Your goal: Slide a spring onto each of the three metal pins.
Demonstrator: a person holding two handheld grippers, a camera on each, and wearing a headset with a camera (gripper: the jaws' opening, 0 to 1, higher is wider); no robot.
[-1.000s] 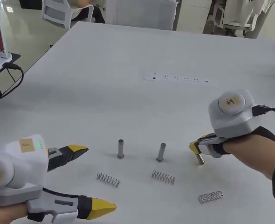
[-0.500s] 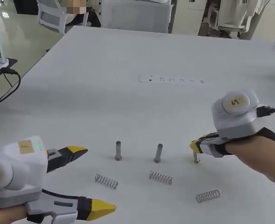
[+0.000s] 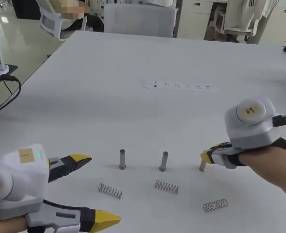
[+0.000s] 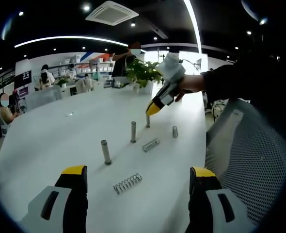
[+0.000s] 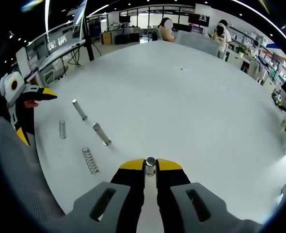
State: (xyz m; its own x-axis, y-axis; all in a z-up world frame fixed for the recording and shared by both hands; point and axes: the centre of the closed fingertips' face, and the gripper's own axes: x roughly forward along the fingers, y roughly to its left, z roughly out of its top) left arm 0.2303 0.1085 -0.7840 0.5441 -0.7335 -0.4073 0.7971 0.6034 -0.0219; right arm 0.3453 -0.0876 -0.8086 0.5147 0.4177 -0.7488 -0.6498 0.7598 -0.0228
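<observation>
Status: zero of three done. All three springs lie loose on the tabletop [image 3: 133, 111], and the pins are bare.

Pins stand in a row near the near edge: left pin [image 3: 122, 159], middle pin [image 3: 164, 161], right pin [image 3: 202, 166]. One spring lies just in front of each: left spring [image 3: 109, 190], middle spring [image 3: 166, 186], right spring [image 3: 215, 205], the last closest to the edge.

Right gripper [image 3: 204, 156] has its jaws pinched narrow on the right pin. In the right gripper view the pin's cap sits between the yellow tips. My guess is that it's steadying the pin upright for loading.

Left gripper [image 3: 102, 188] hovers at the near left corner, jaws wide and holding nothing. They point roughly at the left spring, so it's probably lined up for that pick.

Hard to see:
- Right pin's shaft is mostly behind the jaws, so I can't tell whether its base sits flat on the table.
- Left gripper's body is cut off by the frame edge in the head view.
- Markings mid-table are too small to read.
</observation>
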